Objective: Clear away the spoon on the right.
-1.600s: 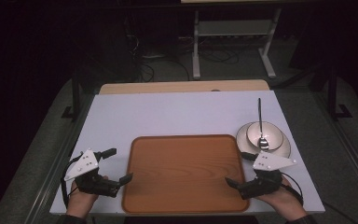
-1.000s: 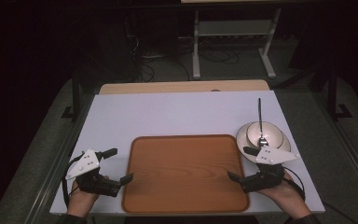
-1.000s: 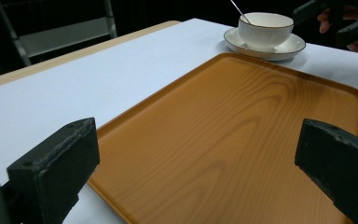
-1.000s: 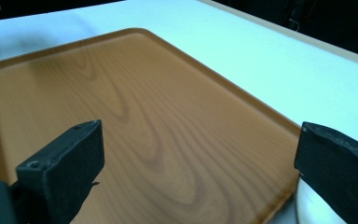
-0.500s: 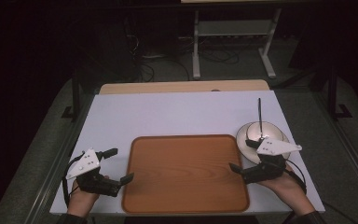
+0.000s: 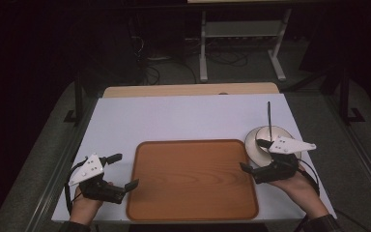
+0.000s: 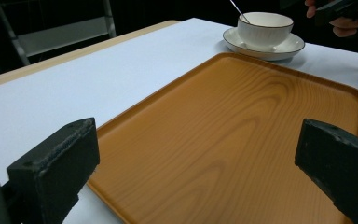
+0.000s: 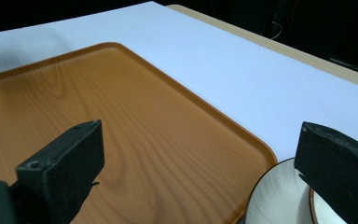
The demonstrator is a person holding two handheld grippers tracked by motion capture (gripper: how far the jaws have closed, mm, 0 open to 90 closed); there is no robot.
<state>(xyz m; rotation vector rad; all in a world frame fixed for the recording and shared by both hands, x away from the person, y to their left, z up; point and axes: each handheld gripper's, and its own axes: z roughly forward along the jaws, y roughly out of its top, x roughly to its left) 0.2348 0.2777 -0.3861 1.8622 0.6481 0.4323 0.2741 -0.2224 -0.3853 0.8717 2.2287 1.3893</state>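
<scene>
An empty wooden tray (image 6: 193, 179) lies at the table's near middle. A white cup (image 6: 270, 137) on a saucer (image 6: 251, 145), with a spoon (image 6: 269, 113) standing in it, sits just past the tray's right edge. My right gripper (image 6: 252, 155) is open, hovering at the tray's right rim with its far jaw over the saucer. In the right gripper view its jaws stand wide apart over the tray (image 8: 98, 116) and saucer (image 8: 275, 200). My left gripper (image 6: 124, 170) is open at the tray's left edge, holding nothing. The left gripper view shows the tray (image 7: 242, 140), cup (image 7: 265, 28) and saucer (image 7: 289, 46).
A white table surface (image 6: 188, 116) stretches bare behind the tray, with a wooden strip (image 6: 188, 90) along its far edge. Beyond it a metal stand (image 6: 241, 34) and cables lie on the dark floor.
My right gripper has moved away from the near edge, up along the tray's right side to the saucer. The left gripper has stayed in place.
</scene>
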